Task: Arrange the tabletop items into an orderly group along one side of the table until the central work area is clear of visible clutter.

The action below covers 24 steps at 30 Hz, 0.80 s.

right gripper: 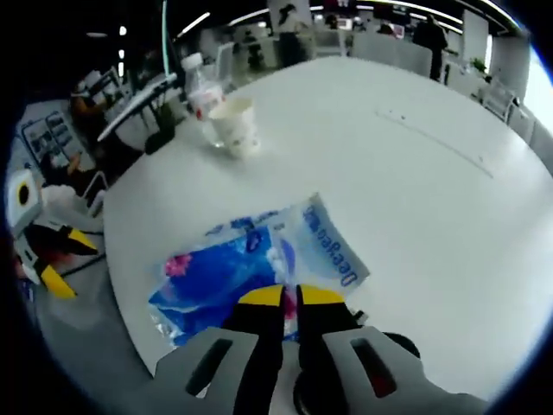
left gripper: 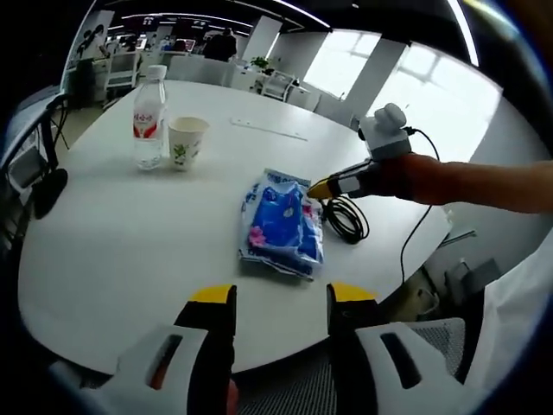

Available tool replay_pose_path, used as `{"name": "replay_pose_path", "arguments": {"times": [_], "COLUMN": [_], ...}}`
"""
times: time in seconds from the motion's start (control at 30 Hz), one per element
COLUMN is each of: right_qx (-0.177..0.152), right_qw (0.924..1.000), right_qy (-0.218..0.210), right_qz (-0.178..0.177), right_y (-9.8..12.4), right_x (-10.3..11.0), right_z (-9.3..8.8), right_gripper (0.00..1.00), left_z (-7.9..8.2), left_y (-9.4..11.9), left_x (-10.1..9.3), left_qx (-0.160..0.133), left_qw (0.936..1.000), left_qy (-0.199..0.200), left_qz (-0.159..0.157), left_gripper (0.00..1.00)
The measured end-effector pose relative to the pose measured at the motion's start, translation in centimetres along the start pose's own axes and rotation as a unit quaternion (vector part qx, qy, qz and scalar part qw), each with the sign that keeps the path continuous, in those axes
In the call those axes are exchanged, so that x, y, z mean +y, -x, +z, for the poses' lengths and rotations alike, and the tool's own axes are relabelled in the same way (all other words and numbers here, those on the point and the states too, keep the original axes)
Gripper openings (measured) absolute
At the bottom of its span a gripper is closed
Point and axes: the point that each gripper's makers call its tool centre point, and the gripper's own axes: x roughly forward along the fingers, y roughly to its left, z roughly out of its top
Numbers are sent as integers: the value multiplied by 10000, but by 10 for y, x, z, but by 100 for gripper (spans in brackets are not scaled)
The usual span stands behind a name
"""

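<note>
Right hand-held gripper (right gripper: 289, 298) nearly closed at crinkly blue plastic pack (right gripper: 251, 268), left hand-held gripper (left gripper: 281, 298) agape, empty.

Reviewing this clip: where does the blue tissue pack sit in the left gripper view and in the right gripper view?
Left gripper view: blue tissue pack lies right of centre on the white table, the right claw at its far edge.
Right gripper view: it lies low and centre, just ahead of the claw tips.
Shared landmark: the paper cup beside the water bottle.

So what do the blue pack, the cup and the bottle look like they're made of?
Blue pack: thin glossy plastic film, crinkled and shiny. Cup: probably matte paper, white with a printed plant. Bottle: clear plastic, see-through, with a red and white label.
</note>
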Motion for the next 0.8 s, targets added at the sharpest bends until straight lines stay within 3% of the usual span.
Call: {"name": "replay_pose_path", "arguments": {"times": [0.4,0.63,0.8], "right_qx": [42,64,84], "right_qw": [10000,9997,9997], "right_qy": [4,112,27], "right_qz": [57,202,211], "right_y": [11,13,9], "right_x": [26,49,50], "right_z": [-22,-30,-31], "right_gripper": [3,3,6], "left_z": [-4,-9,-7], "left_y": [-18,-23,-29], "left_x": [-1,9,17], "left_qx": [128,216,247], "left_qw": [9997,9993,9988], "left_qy": [186,270,334], "left_qz": [-39,127,252], "left_gripper": [38,36,33]}}
